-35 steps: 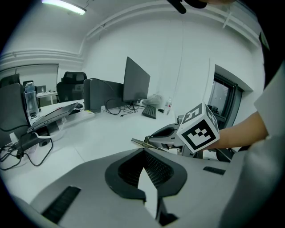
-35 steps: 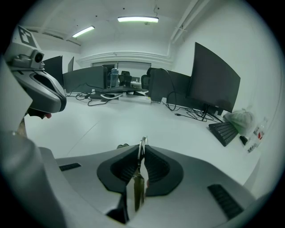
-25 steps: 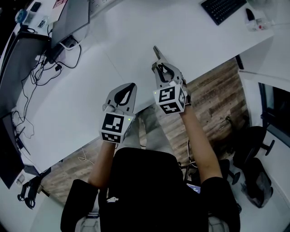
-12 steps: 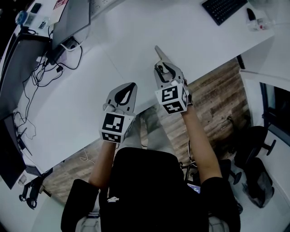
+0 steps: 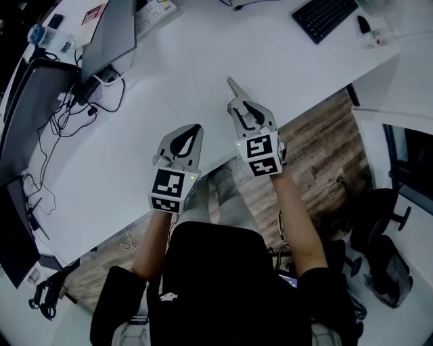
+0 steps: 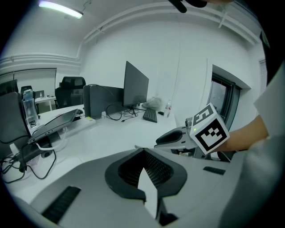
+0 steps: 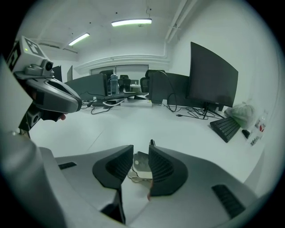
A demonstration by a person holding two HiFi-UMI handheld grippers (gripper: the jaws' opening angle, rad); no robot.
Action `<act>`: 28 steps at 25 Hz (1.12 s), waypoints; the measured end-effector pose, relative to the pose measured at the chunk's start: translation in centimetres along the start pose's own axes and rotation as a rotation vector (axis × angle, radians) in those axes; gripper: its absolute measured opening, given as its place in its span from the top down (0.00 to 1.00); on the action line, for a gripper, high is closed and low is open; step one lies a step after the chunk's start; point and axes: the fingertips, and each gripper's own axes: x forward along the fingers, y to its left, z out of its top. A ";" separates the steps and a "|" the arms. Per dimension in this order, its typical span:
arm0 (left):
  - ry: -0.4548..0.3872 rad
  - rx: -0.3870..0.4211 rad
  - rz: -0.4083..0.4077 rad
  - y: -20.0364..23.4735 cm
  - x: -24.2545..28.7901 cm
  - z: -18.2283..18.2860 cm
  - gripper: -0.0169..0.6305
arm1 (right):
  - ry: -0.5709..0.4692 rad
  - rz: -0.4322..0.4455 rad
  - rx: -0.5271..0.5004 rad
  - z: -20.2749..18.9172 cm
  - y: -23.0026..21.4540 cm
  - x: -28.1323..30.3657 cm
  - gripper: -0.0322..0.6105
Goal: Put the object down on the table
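My right gripper (image 5: 245, 111) pinches a small metal piece (image 7: 141, 165) over the table (image 5: 169, 74), near its front edge (I can't tell if it touches). My left gripper (image 5: 193, 133) hangs alongside, jaws pressed together, empty.

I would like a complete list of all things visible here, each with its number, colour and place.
table: one, white, under both grippers
keyboard: one, black, far right of the table
laptop: one, dark grey, far left of the table
monitors: several, black, along the table's far side
cables: several, black, left part of the table
office chair: one, black, on the floor at the right
floor: brown wood
metal object: one, silvery, between the right gripper's jaws
left gripper: grey, jaws together, empty
right gripper: grey, closed on the metal object
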 end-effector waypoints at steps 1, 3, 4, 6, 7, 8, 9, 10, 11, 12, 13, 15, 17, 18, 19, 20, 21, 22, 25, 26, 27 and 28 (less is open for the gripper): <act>-0.005 0.006 -0.002 0.0 -0.1 0.3 0.95 | -0.010 -0.006 0.012 0.4 -0.2 -0.4 0.78; -0.016 0.017 -0.004 -0.1 -0.3 1.1 0.95 | -0.034 -0.025 0.033 1.3 -0.7 -1.4 0.82; -0.022 0.022 -0.005 -0.1 -0.5 1.5 0.95 | -0.046 -0.037 0.043 1.8 -1.0 -2.0 0.84; -0.035 0.031 -0.008 -0.2 -0.7 2.4 0.95 | -0.073 -0.065 0.062 2.8 -1.7 -3.2 0.87; -0.041 0.037 -0.010 -0.3 -0.8 2.8 0.95 | -0.087 -0.079 0.072 3.2 -2.1 -3.9 0.88; -0.047 0.042 -0.013 -0.4 -1.0 3.3 0.95 | -0.103 -0.092 0.080 3.6 -2.4 -4.6 0.89; -0.053 0.048 -0.016 -0.5 -1.1 3.7 0.95 | -0.120 -0.105 0.088 4.0 -2.8 -5.3 0.89; -0.059 0.054 -0.019 -0.6 -1.3 4.2 0.95 | -0.135 -0.119 0.094 4.3 -3.1 -6.0 0.90; -0.066 0.060 -0.024 -0.8 -1.5 4.7 0.95 | -0.148 -0.134 0.100 4.7 -3.5 -6.7 0.90; -0.073 0.065 -0.029 -1.0 -1.6 5.2 0.95 | -0.160 -0.149 0.104 5.0 -3.8 -7.4 0.90; -0.081 0.071 -0.035 -1.2 -1.9 5.7 0.95 | -0.171 -0.165 0.106 5.4 -4.1 -8.1 0.91; -0.097 0.081 -0.047 -1.6 -2.2 6.6 0.95 | -0.192 -0.193 0.109 6.1 -4.5 -9.5 0.91; -0.113 0.091 -0.059 -2.1 -2.6 7.6 0.95 | -0.214 -0.219 0.113 7.0 -4.9 -11.0 0.91; -0.122 0.097 -0.066 -2.4 -2.8 8.1 0.95 | -0.226 -0.232 0.116 7.4 -5.1 -11.7 0.91; -0.131 0.104 -0.073 -2.7 -3.0 8.7 0.95 | -0.239 -0.245 0.120 7.9 -5.3 -12.6 0.91; -0.141 0.112 -0.080 -3.0 -3.1 9.2 0.95 | -0.253 -0.257 0.124 8.3 -5.4 -13.4 0.91; -0.150 0.121 -0.087 -3.3 -3.3 9.7 0.95 | -0.267 -0.270 0.128 8.6 -5.6 -14.2 0.91; -0.159 0.129 -0.093 -3.6 -3.5 10.2 0.95 | -0.280 -0.283 0.132 8.9 -5.7 -15.0 0.91; -0.187 0.152 -0.105 -4.3 -4.0 11.7 0.95 | -0.317 -0.320 0.152 9.7 -6.0 -17.3 0.91; -0.197 0.159 -0.109 -4.5 -4.3 12.2 0.95 | -0.328 -0.330 0.163 9.9 -6.1 -18.0 0.91; -0.207 0.166 -0.112 -4.7 -4.5 12.7 0.95 | -0.338 -0.338 0.172 10.0 -6.2 -18.8 0.91; -0.218 0.172 -0.114 -4.9 -4.7 13.2 0.95 | -0.347 -0.348 0.179 10.2 -6.3 -19.5 0.91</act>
